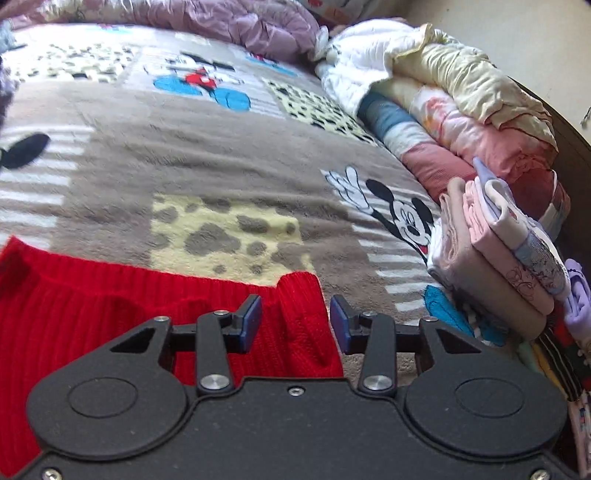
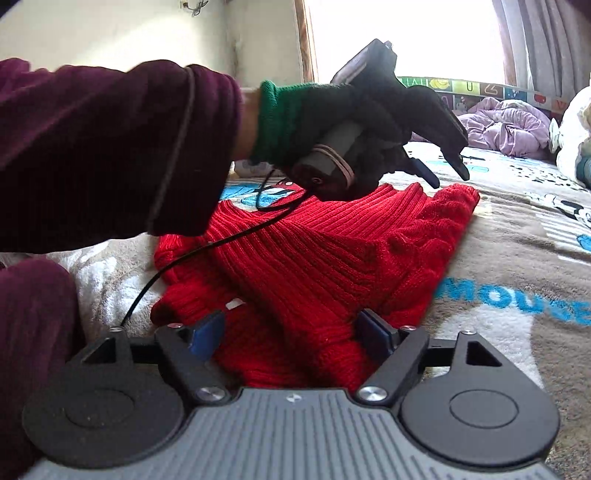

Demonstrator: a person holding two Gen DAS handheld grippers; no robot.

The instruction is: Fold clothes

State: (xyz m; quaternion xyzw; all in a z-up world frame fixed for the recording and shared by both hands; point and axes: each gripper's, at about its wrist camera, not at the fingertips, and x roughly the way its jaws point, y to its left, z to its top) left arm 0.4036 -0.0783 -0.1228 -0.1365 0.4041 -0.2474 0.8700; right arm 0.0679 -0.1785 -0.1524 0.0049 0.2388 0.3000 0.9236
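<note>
A red ribbed knit sweater lies bunched on the cartoon-print blanket. In the left wrist view its edge lies under my left gripper, which is open with a fold of the knit between the blue pads but not pinched. My right gripper is open too, low over the sweater's near part, its blue pads on either side of the red fabric. In the right wrist view a gloved hand holds the left gripper above the sweater's far corner.
A stack of folded pink and beige clothes stands at the blanket's right edge, with rolled bedding behind it. A purple quilt lies at the far end. A black cable crosses the sweater. A dark red sleeve fills the left.
</note>
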